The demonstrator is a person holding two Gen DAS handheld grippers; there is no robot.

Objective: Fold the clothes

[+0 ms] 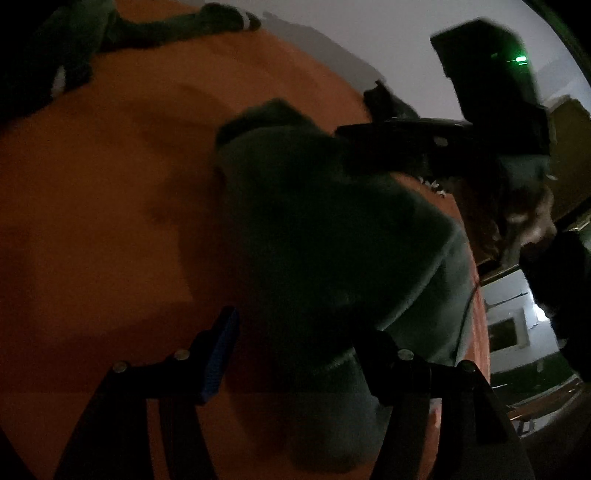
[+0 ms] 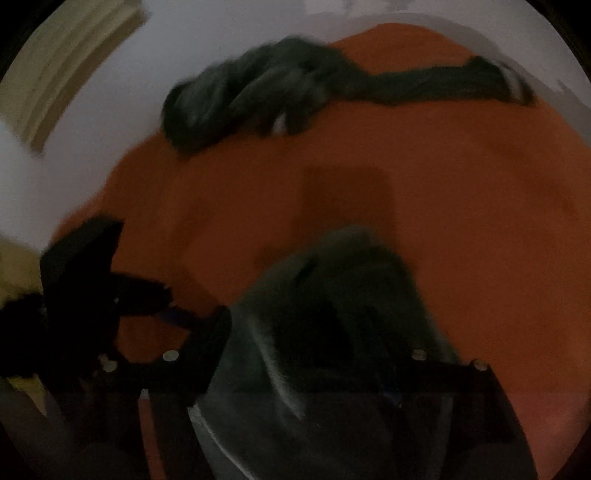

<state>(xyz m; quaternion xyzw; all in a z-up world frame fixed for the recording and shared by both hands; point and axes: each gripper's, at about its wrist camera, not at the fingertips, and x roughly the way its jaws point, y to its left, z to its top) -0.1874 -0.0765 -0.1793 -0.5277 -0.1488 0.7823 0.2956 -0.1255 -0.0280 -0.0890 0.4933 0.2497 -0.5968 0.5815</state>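
both pairs of jaws stand apart, with dark green cloth lying between the fingers and no pad visibly pressing on it. in the left wrist view the left gripper point(image 1: 295, 354) shows its blue-padded finger at 7 o'clock and its black finger at 5 o'clock, a clear gap between them; the folded green garment point(image 1: 332, 236) spreads from the centre of the frame down into that gap, and the blue pad sits clear of the cloth on the orange side. the garment rests on an orange table cover point(image 1: 110, 206) that fills the left half of the view. at 1 to 2 o'clock the right gripper point(image 1: 424, 133) hangs over the far edge of the same garment, a green light glowing on its black body; whether its fingertips touch the cloth cannot be told from here. at 11 o'clock a second green garment point(image 1: 147, 26) lies bunched at the far edge of the cover, one sleeve stretched toward 12 o'clock with a pale cuff.

in the right wrist view the right gripper point(image 2: 314, 365) has its fingers set wide at 7 and 5 o'clock, and the folded garment point(image 2: 332, 295) mounds up between and over them at 6 o'clock, a pale hem line showing on its near edge. the left gripper point(image 2: 110, 288) comes in at 8 to 9 o'clock, its tip just beside the garment's left edge. the crumpled garment point(image 2: 266, 96) lies at 11 to 1 o'clock, well apart from the folded one, orange cover point(image 2: 461, 206) bare between them. everything is dim and smeared with blur, so finer cloth detail is unreadable.
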